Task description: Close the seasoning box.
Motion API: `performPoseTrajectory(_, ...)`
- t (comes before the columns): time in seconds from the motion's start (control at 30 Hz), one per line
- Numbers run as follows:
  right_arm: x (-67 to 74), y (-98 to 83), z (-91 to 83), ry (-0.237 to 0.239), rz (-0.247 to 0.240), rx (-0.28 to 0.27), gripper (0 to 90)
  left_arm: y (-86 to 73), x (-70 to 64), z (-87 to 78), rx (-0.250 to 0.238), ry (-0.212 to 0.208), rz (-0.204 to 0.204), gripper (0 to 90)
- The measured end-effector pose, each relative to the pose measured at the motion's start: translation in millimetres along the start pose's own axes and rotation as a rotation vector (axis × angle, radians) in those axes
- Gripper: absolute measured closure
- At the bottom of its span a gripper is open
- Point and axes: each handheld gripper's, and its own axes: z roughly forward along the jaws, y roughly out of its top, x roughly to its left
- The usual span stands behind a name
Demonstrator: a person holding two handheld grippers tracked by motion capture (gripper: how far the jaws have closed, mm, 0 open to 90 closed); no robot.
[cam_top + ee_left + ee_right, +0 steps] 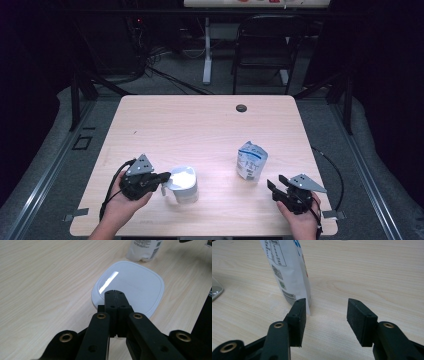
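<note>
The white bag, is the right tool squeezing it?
No. The right tool stands open on empty air, and the white bag stands upright just beyond its left pad.

A dim workroom around a pale wooden table

The light-wood table [200, 125] has rounded corners and a small dark grommet [241, 108] near its far edge. Grey carpet [45, 150] lies beneath it, with metal floor rails [47, 175] running along both sides. Behind stand a black folding chair [265, 45], a white desk leg [207, 50] and tangled cables [150, 65]; the surroundings fade into darkness.
</note>
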Motion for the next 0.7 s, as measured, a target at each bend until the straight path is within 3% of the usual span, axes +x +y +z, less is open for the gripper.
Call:
performPoseTrajectory(0.33, 4.3, 6.1, -5.9, 0.058, -0.005, -0.019, 47.6, -0.5, 0.6, 0.0, -0.004, -0.001, 0.003, 90.0)
performPoseTrajectory(0.43, 11.8, 15.3, -11.7, 0.142, 0.011, -0.047, 45.9, -0.8, 0.1, -0.3, -0.003, 0.001, 0.005, 90.0)
performPoseTrajectory(0.47, 15.7, 19.2, -13.9, 0.144, 0.008, -0.06, 45.9, -0.9, 0.2, -0.4, -0.004, 0.001, 0.005, 90.0)
performPoseTrajectory(0.57, 28.6, 31.6, -20.2, 0.182, -0.023, -0.083, 53.1, -1.0, 0.8, -0.6, -0.002, -0.003, 0.002, 90.0)
performPoseTrajectory(0.7, 48.6, 47.1, -27.0, 0.217, -0.113, -0.085, 56.5, -1.2, 1.7, -0.6, -0.004, -0.008, 0.0, 90.0)
